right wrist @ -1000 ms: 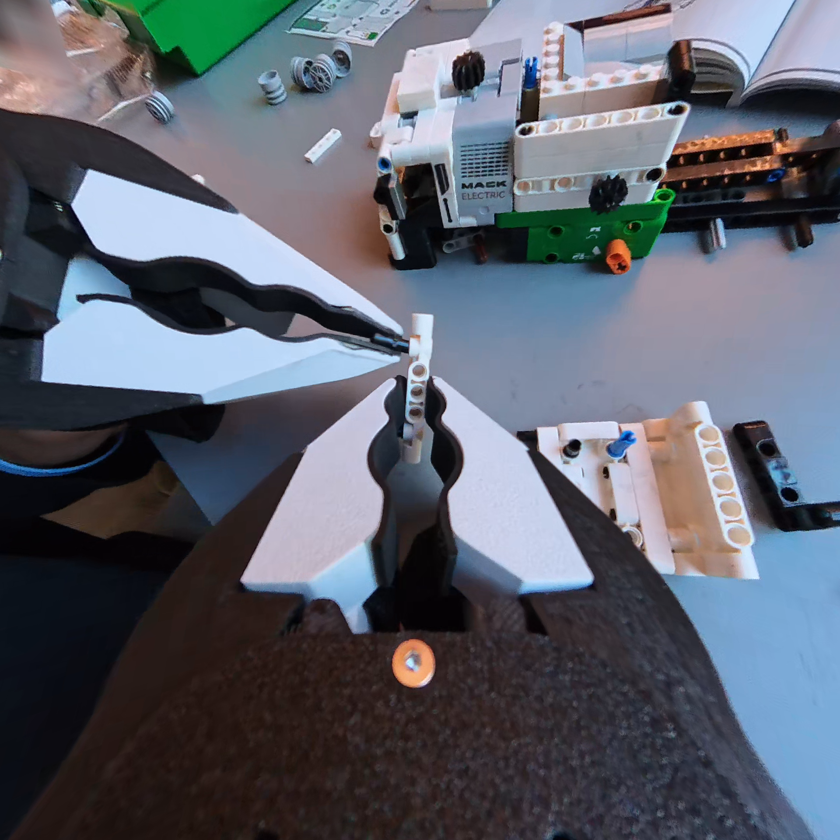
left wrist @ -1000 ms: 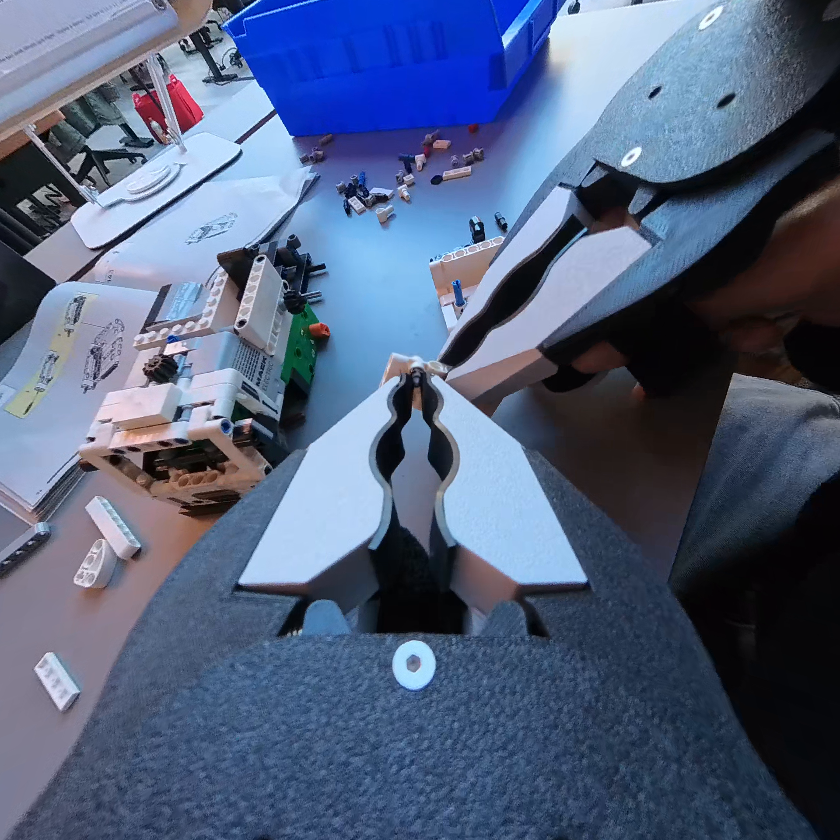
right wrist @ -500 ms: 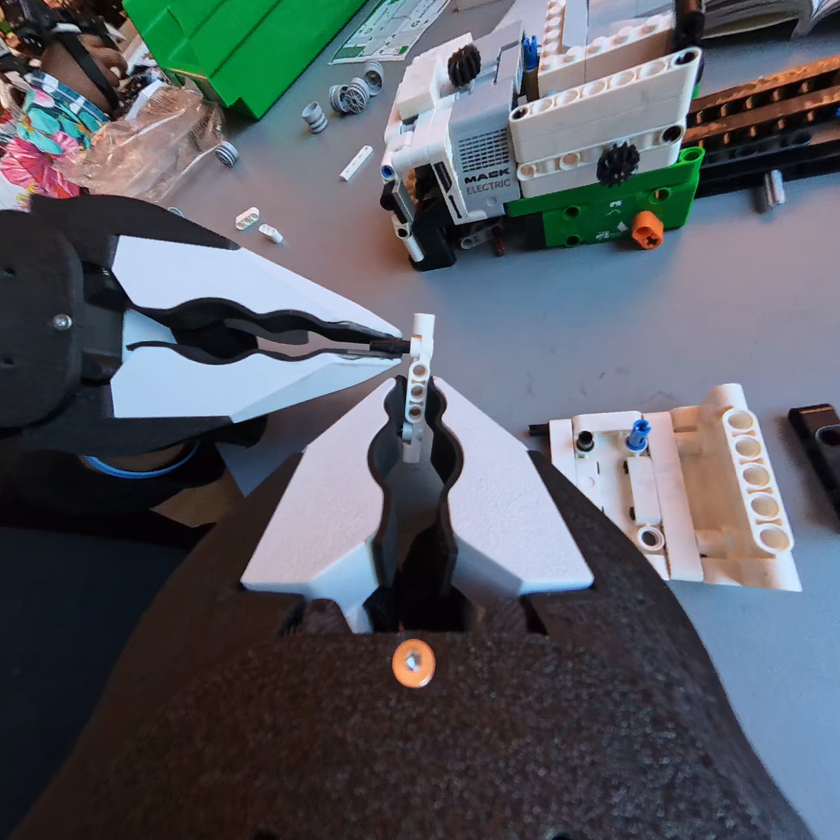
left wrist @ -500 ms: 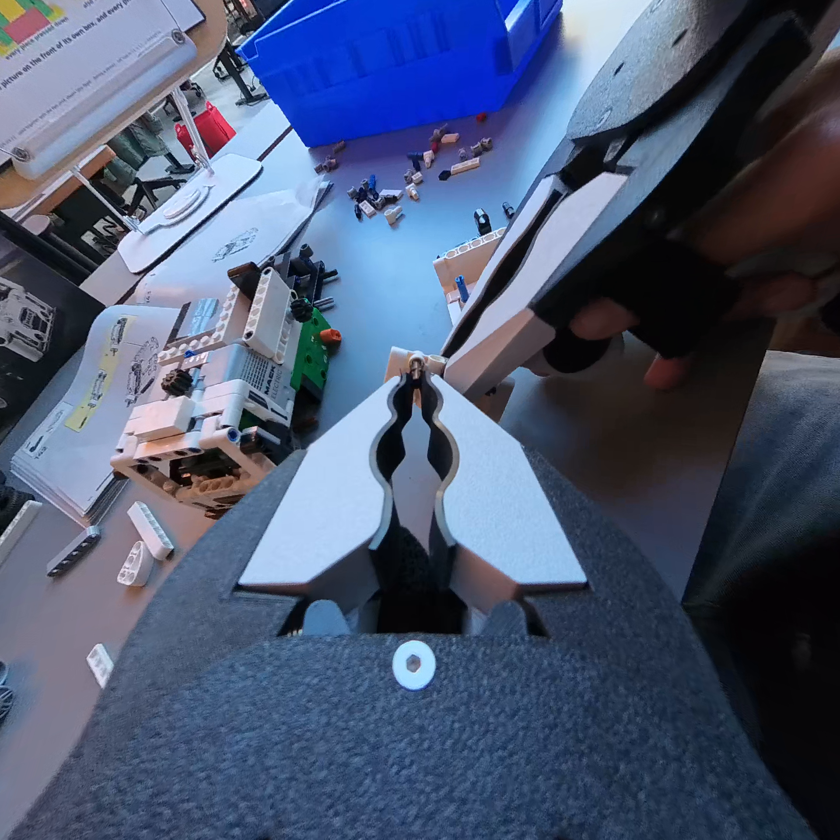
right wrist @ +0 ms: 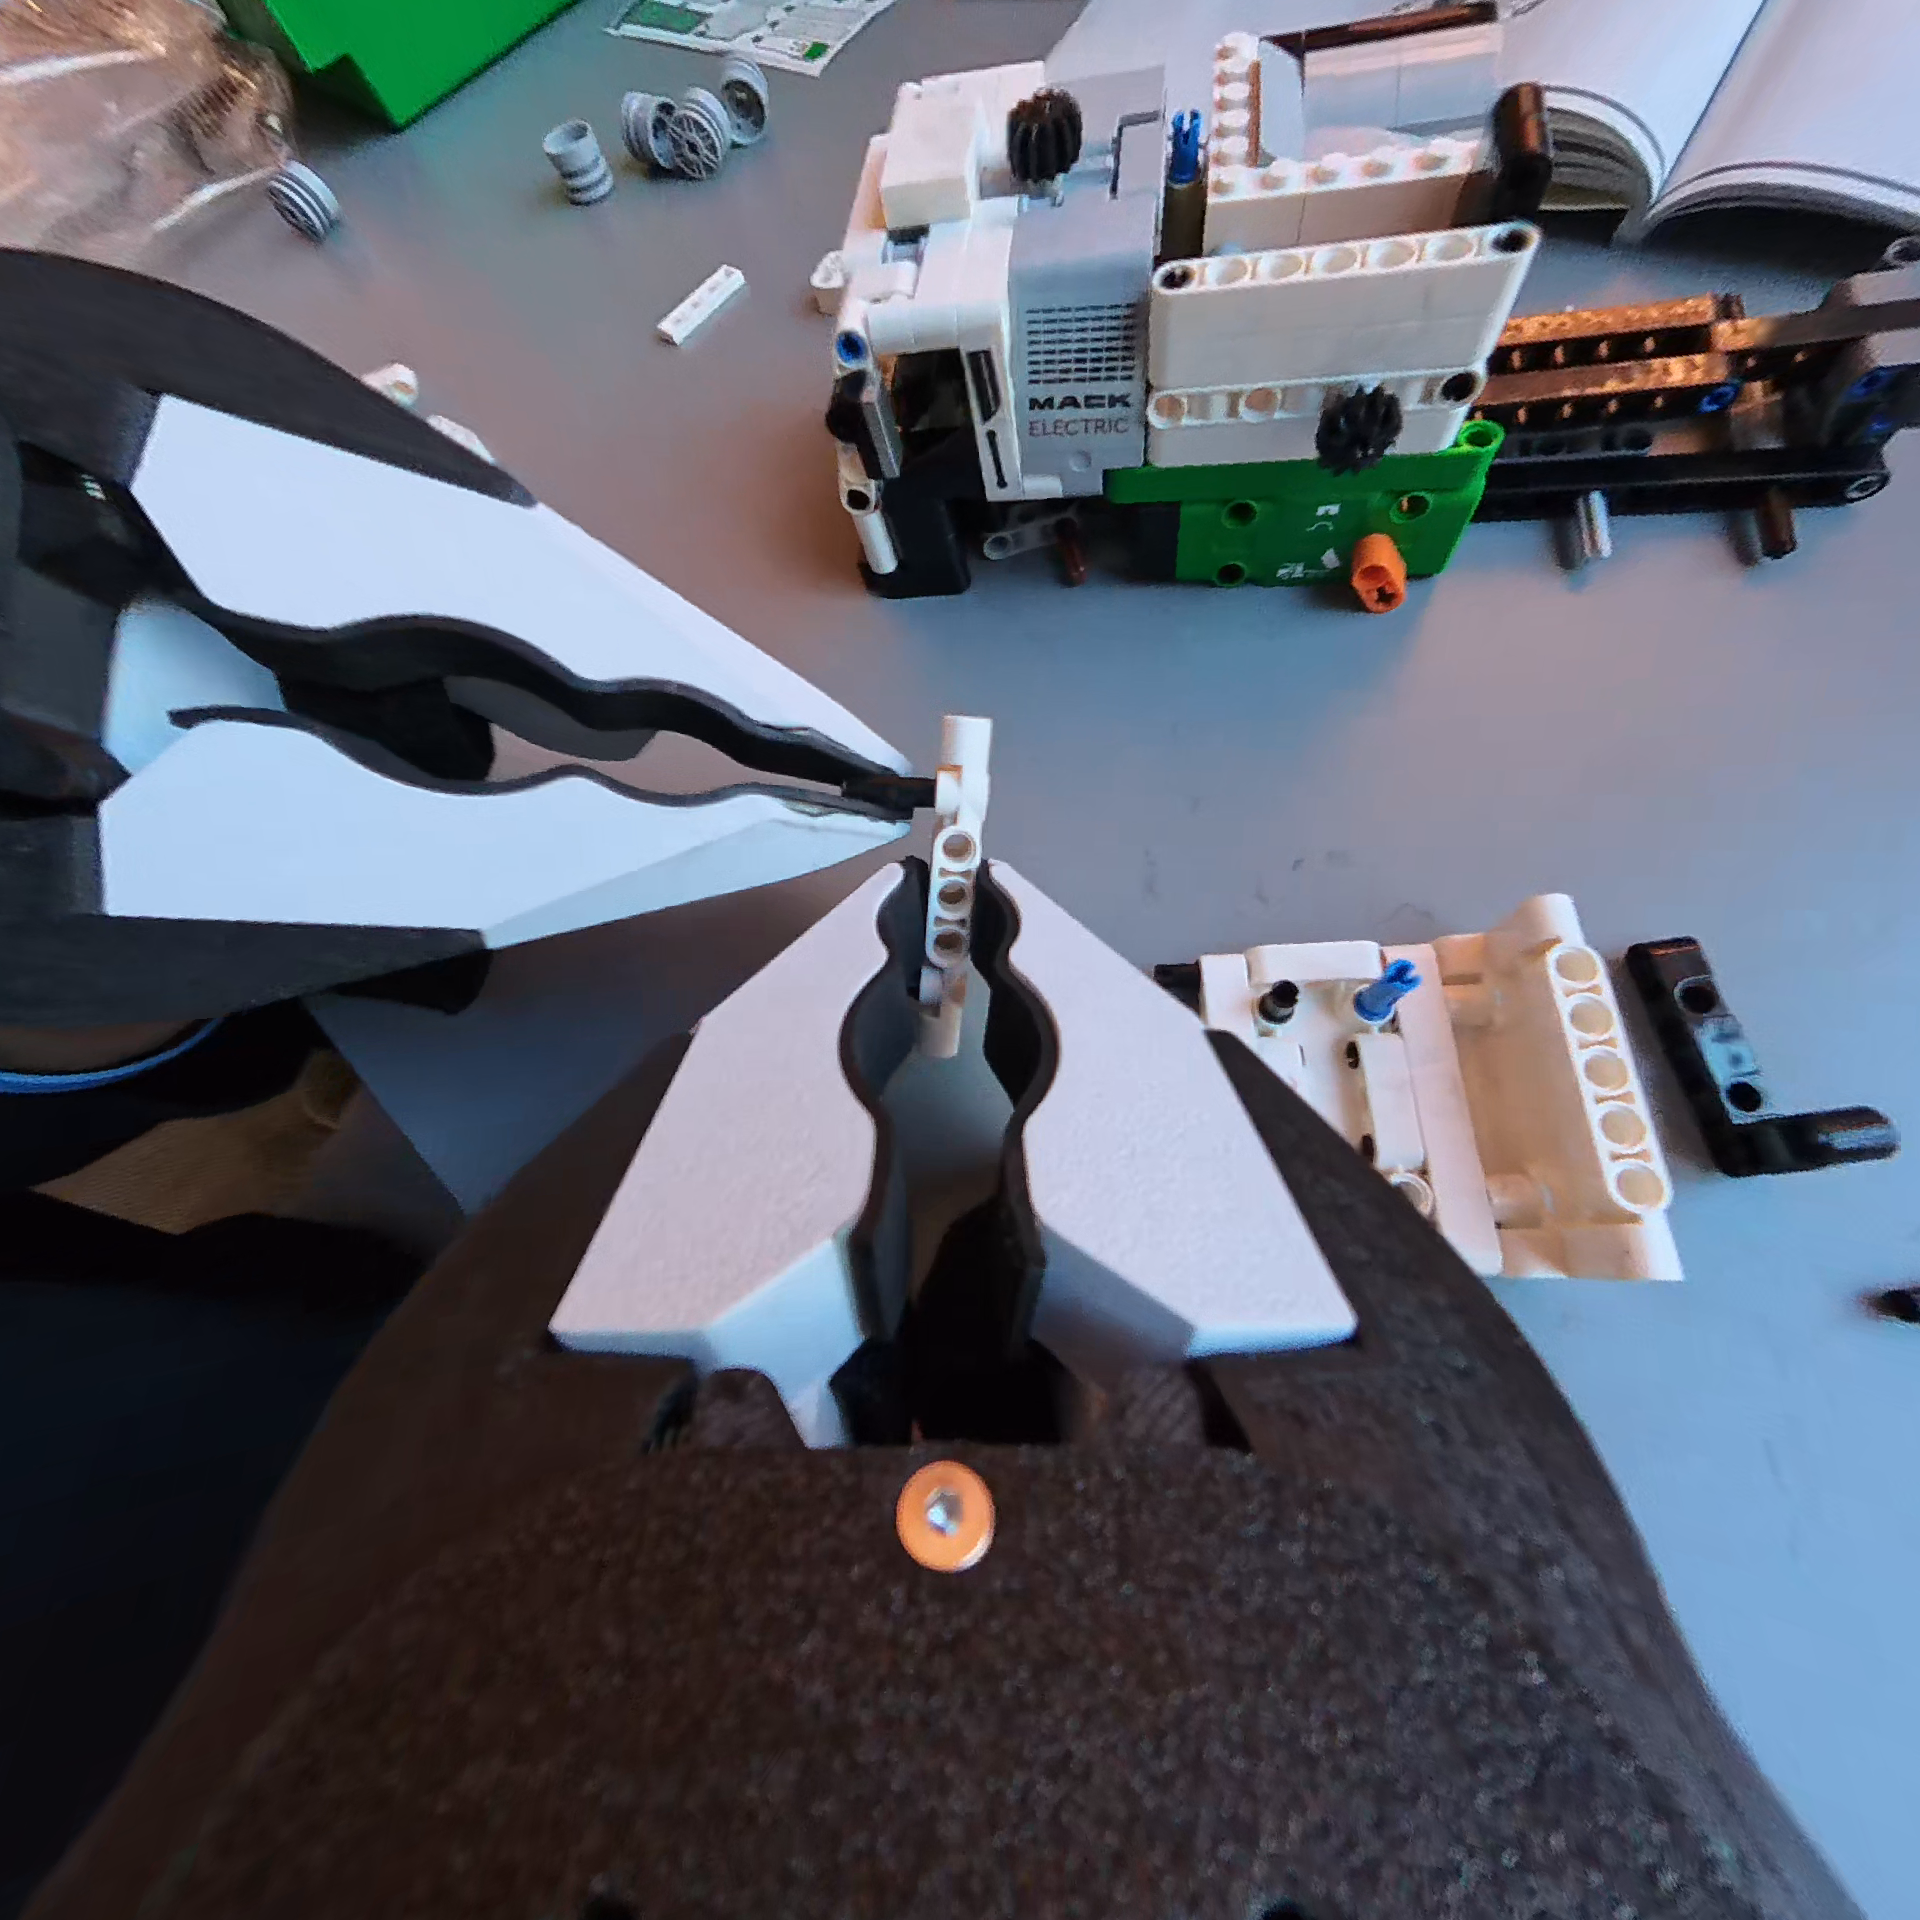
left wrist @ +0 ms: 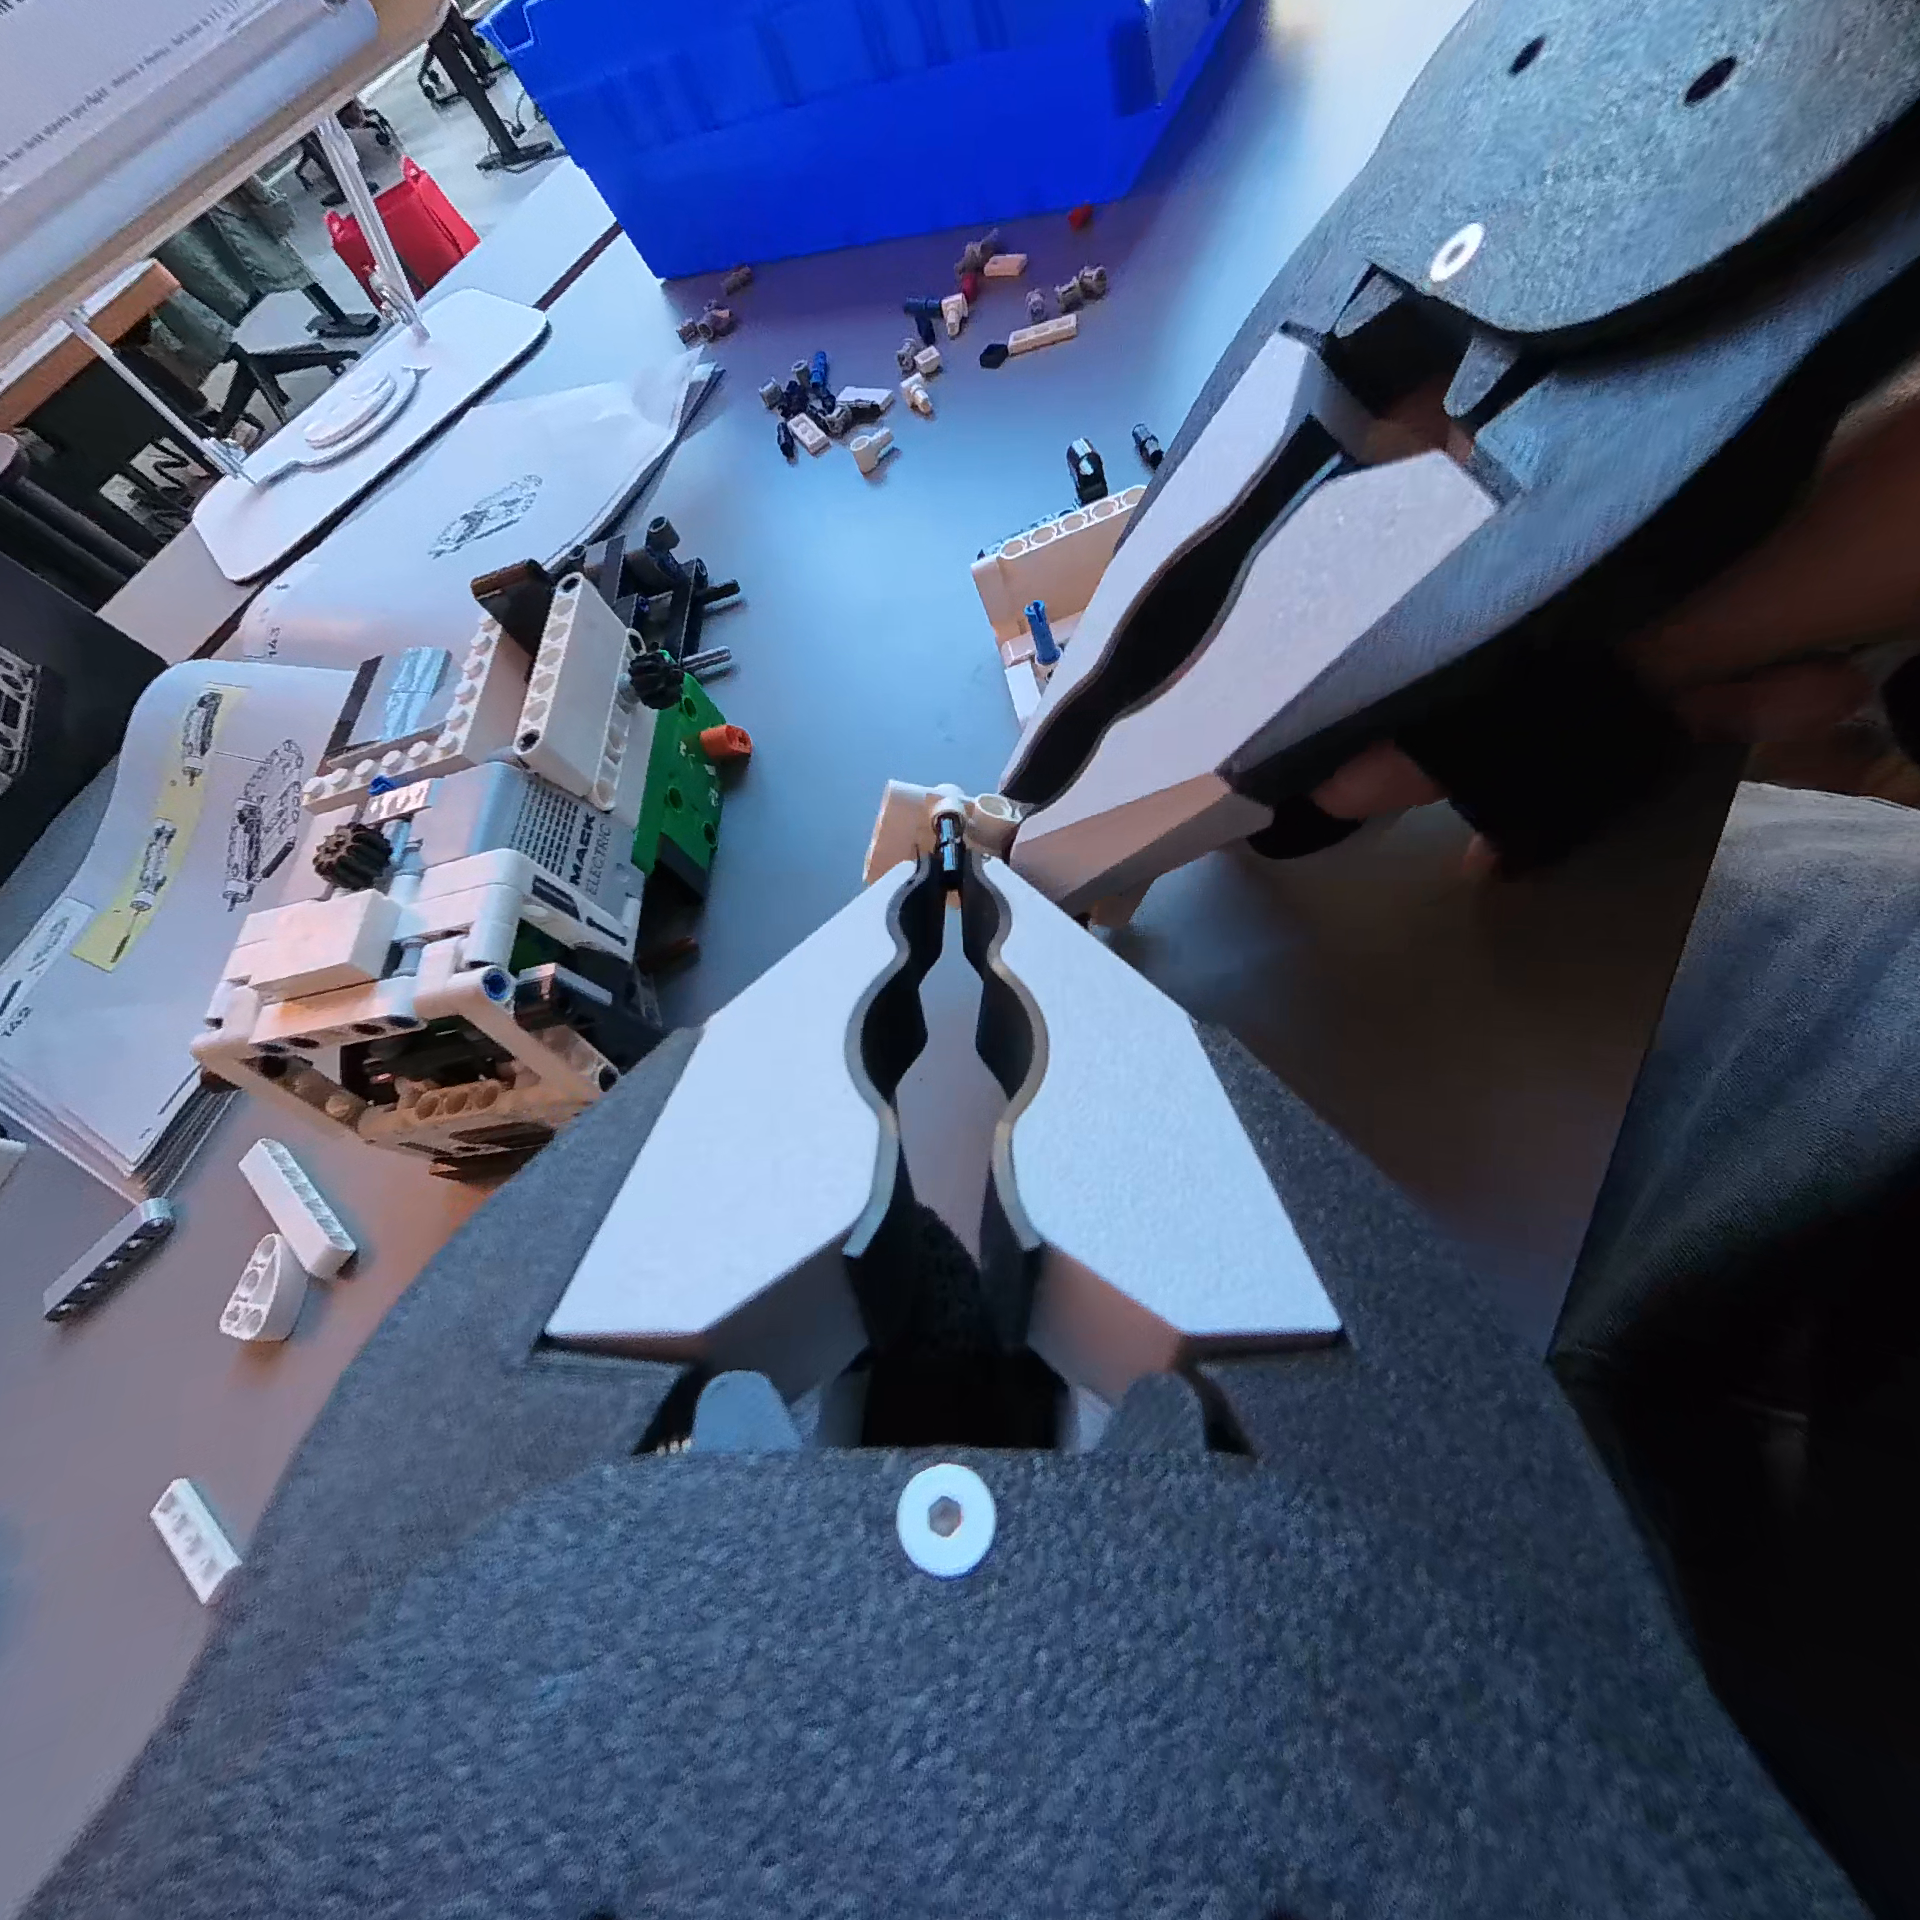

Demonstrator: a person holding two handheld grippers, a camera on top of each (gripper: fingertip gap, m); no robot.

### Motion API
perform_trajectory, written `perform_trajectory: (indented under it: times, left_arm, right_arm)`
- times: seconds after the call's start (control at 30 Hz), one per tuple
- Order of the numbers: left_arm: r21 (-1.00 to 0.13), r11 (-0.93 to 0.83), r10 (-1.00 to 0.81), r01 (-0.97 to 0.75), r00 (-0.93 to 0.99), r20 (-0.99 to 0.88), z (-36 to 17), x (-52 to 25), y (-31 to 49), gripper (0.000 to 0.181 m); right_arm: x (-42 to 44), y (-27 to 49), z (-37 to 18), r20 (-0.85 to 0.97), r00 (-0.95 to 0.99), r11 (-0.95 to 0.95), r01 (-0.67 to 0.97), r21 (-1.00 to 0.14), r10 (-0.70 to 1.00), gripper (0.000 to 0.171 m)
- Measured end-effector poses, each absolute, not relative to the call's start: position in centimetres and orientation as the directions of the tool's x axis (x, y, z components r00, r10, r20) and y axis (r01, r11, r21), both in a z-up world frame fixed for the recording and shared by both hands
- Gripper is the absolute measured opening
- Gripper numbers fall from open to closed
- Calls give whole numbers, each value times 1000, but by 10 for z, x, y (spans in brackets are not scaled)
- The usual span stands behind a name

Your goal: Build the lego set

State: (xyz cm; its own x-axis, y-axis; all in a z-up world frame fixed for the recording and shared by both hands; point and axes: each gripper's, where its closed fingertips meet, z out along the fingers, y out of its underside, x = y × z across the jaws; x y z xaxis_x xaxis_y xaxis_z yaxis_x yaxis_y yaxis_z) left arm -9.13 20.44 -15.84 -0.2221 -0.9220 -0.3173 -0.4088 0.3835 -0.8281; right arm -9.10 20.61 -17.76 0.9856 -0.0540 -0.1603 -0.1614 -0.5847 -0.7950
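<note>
Here we hold two small parts together in the air above the table. Our right gripper is clenched on a white beam, which stands upright between its tips. Our left gripper is closed on a black pin, and the pin's end touches a hole near the top of the beam.

The step, as we judge it, is to push the pin into that hole. To do it well, we should keep the pin straight along the hole's axis, hold the beam firm so it does not turn in the jaws, and press slowly. If the pin goes in tilted, it may slip out of the tips or twist the beam.

The right wrist view shows the beam from its side, with its row of holes, and the pin meeting it squarely. It also shows the white panel with a blue pin, lying beside a black L-shaped piece, and grey wheels beyond the truck. The left wrist view shows the beam only end-on, but it gives us the blue bin, the loose small parts before it, and the manual touching the truck.
</note>
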Motion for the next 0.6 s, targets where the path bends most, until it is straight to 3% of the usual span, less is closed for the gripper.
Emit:
perform_trajectory:
  times: [0.23,0.6]
  left_arm:
    - [-818,396,-917,-416,-222,-331,-160,-91,204,3]
    - [-822,394,-918,-410,-222,-329,-159,-90,204,3]
  right_arm:
    - [-93,206,-179,-90,995,-595,-96,-798,-40,8]
    - [-94,207,-178,-164,986,-592,-150,-792,-32,8]
